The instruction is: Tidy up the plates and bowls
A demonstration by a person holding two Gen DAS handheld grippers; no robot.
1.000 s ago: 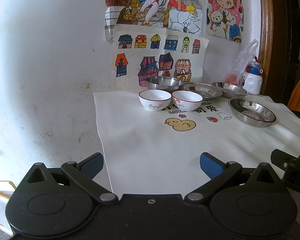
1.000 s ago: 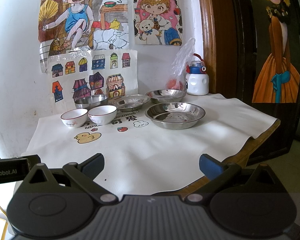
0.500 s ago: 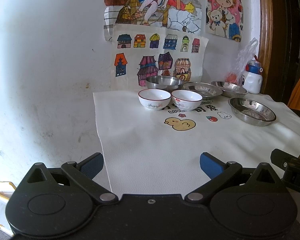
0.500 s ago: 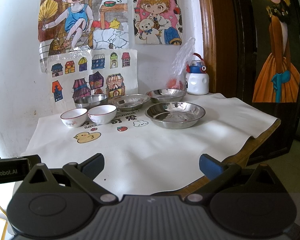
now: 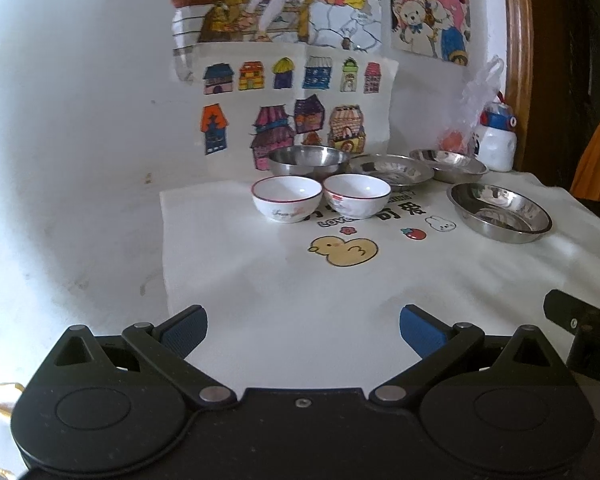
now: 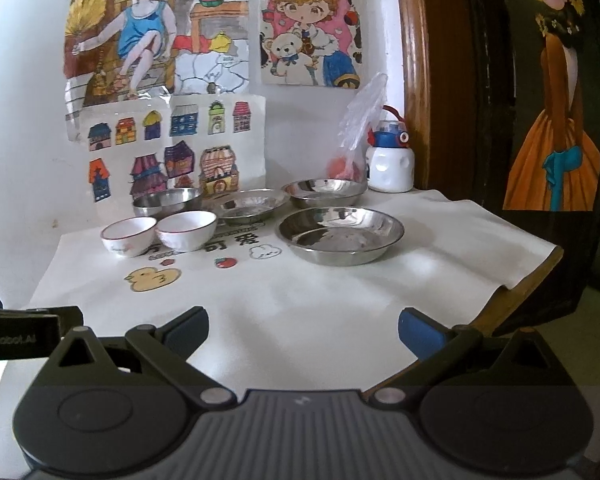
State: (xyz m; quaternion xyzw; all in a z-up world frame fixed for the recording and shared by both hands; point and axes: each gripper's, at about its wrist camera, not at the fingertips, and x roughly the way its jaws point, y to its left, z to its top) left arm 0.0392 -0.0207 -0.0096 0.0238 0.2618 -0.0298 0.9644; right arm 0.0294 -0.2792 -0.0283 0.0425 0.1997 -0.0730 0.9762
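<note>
Bowls and plates sit toward the back of the table: two white bowls, one (image 5: 287, 199) just left of the other (image 5: 357, 195), nearly touching, with a steel bowl (image 5: 309, 160) behind them against the wall. To their right I see two shallow steel plates, one (image 5: 392, 171) beside the steel bowl and one (image 5: 448, 163) farther right, and a larger steel plate (image 6: 339, 234) nearer to me, apart from the rest. A white cloth (image 6: 300, 292) printed with a yellow duck (image 5: 344, 251) covers the table, whose wooden edge shows at the right. Coloured drawings (image 6: 176, 148) are taped to the white wall, and a white bottle (image 6: 390, 160) and a clear plastic bag (image 6: 358, 128) stand in the corner by a wooden door frame (image 6: 412, 80). My left gripper (image 5: 303, 330) and right gripper (image 6: 303, 330) both hover over the near cloth, jaws spread wide, holding nothing.
</note>
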